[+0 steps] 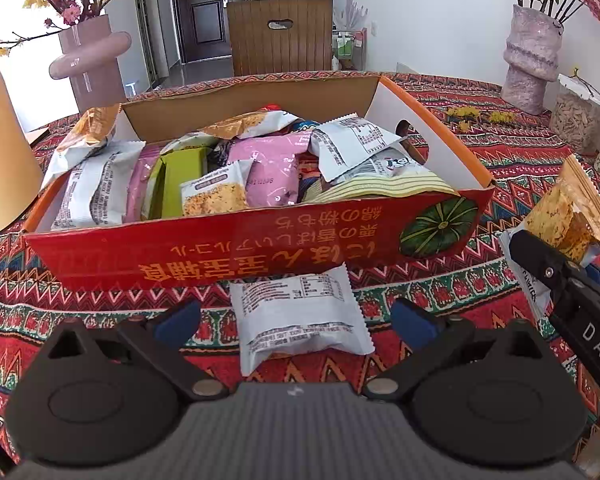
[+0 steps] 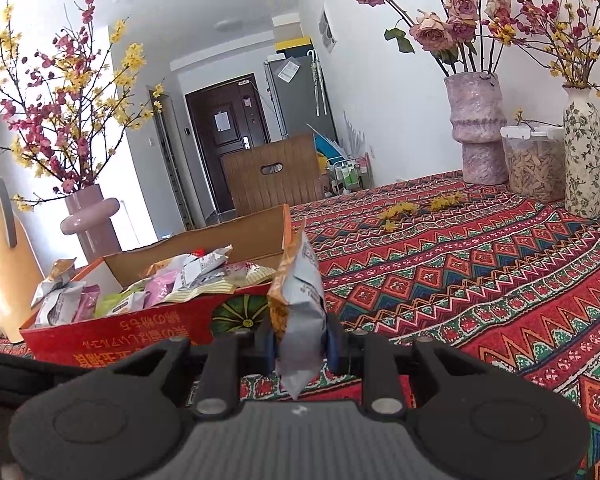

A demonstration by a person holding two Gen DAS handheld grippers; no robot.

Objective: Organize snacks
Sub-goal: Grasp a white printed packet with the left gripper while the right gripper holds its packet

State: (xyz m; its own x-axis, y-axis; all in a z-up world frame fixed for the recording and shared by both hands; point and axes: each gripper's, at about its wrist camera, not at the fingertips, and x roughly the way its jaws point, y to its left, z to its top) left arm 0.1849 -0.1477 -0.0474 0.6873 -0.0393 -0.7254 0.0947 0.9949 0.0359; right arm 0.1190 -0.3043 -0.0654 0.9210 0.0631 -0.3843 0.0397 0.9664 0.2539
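Note:
A red and orange cardboard box (image 1: 236, 248) full of several snack packets stands on the patterned tablecloth; it also shows in the right wrist view (image 2: 140, 332). A white snack packet (image 1: 300, 312) lies on the cloth just in front of the box. My left gripper (image 1: 296, 324) is open, its blue pads on either side of that packet. My right gripper (image 2: 300, 346) is shut on a grey and orange snack packet (image 2: 300, 304), held upright above the cloth right of the box. That packet (image 1: 572, 216) and the right gripper show at the right in the left wrist view.
A pink vase (image 1: 88, 64) and a tan jug (image 1: 4, 160) stand left of the box. A rough pink vase (image 2: 480, 128), a clear jar (image 2: 534, 164) and a floral vase (image 2: 584, 152) stand far right. A wooden chair (image 1: 280, 36) is behind the table.

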